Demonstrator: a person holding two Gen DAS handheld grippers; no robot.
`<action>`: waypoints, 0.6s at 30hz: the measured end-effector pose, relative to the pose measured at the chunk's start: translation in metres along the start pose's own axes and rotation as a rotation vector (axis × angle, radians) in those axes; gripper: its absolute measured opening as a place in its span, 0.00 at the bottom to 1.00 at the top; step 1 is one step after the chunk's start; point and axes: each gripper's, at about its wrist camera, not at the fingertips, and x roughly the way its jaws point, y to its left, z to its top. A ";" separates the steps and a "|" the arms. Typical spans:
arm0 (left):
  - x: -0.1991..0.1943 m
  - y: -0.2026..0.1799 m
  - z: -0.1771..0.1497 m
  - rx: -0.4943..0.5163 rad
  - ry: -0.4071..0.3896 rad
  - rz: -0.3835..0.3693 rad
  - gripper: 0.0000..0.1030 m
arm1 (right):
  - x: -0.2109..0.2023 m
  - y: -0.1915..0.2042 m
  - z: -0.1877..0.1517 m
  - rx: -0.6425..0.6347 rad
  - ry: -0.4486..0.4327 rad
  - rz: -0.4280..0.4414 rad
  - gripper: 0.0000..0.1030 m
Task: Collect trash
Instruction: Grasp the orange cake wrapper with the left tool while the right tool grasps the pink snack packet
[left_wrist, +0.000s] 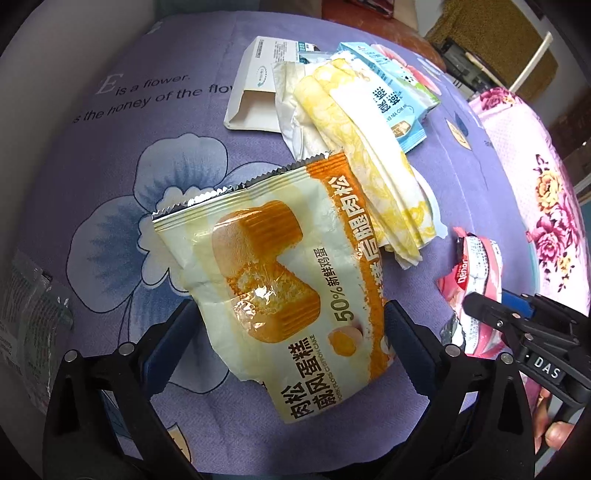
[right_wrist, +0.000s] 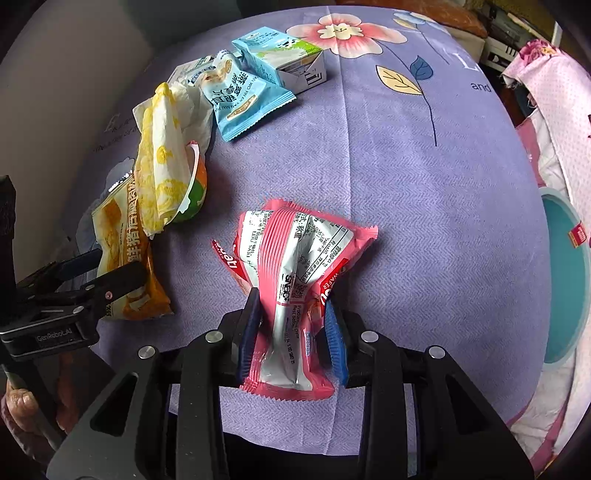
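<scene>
An opened orange and white cake wrapper (left_wrist: 280, 266) lies flat on the purple flowered sheet (left_wrist: 110, 155). My left gripper (left_wrist: 288, 325) is open, one finger on each side of the wrapper's lower half. A crumpled pink and silver wafer wrapper (right_wrist: 295, 251) is pinched at its middle between the blue pads, so my right gripper (right_wrist: 291, 306) is shut on it. In the left wrist view the pink wrapper (left_wrist: 478, 266) shows at the right edge. The right wrist view has the cake wrapper (right_wrist: 122, 236) at its left.
Further back lie yellow-patterned napkins (left_wrist: 369, 158), a white carton box (left_wrist: 255, 88), a light blue snack packet (right_wrist: 243, 99) and a milk carton (right_wrist: 291, 59). A teal bin (right_wrist: 565, 280) stands at the right by a pink floral cloth (left_wrist: 535, 177). A clear packet (left_wrist: 29, 317) lies far left.
</scene>
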 end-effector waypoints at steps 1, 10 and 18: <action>0.001 -0.003 0.000 0.006 -0.013 0.012 0.96 | -0.001 0.000 0.000 -0.001 -0.002 0.003 0.31; -0.014 -0.006 -0.008 0.048 -0.095 -0.008 0.53 | -0.020 -0.026 -0.002 0.048 -0.058 0.018 0.31; -0.035 0.000 -0.011 0.052 -0.098 -0.017 0.34 | -0.029 -0.050 -0.006 0.098 -0.091 0.047 0.31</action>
